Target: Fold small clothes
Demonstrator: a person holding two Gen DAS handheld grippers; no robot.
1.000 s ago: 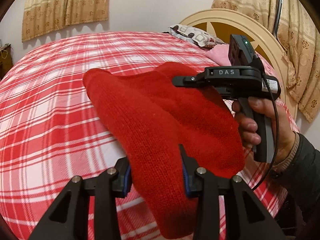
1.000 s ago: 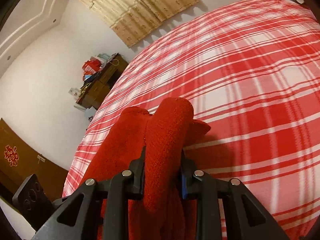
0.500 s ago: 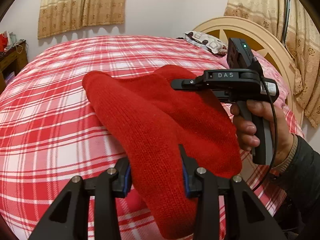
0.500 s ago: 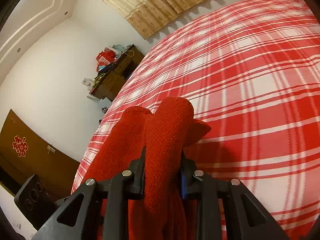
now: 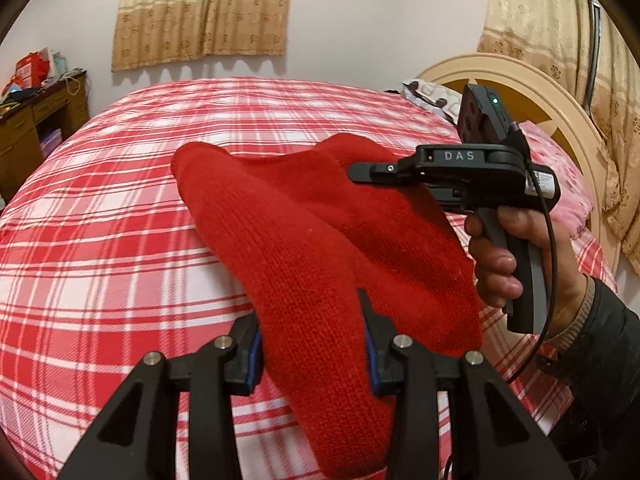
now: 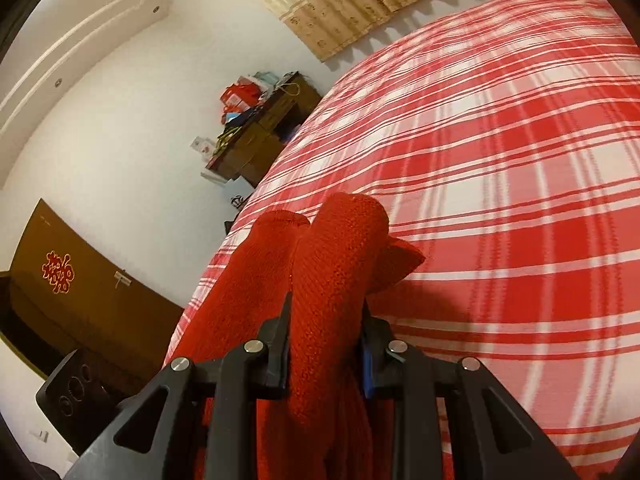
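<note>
While each hand-held gripper (image 5: 312, 344) (image 6: 326, 344) pinches it, the red knit garment (image 5: 320, 240) stretches lengthwise between them above the bed (image 5: 100, 240).

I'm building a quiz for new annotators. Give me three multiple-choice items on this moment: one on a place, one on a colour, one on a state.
1. Where is the red knit garment?
A. Held up over the plaid bed
B. On the wooden desk
C. Lying on the floor

2. What colour is the bed cover?
A. Plain blue
B. Red and white plaid
C. Green stripes

3. How does the left gripper stand?
A. Open and empty
B. Resting on the bed
C. Shut on the garment

Answers: 1 A, both the left and the right gripper carry it above the cover; 2 B, checks show in both views; 3 C, knit fills the gap between its jaws.
</note>
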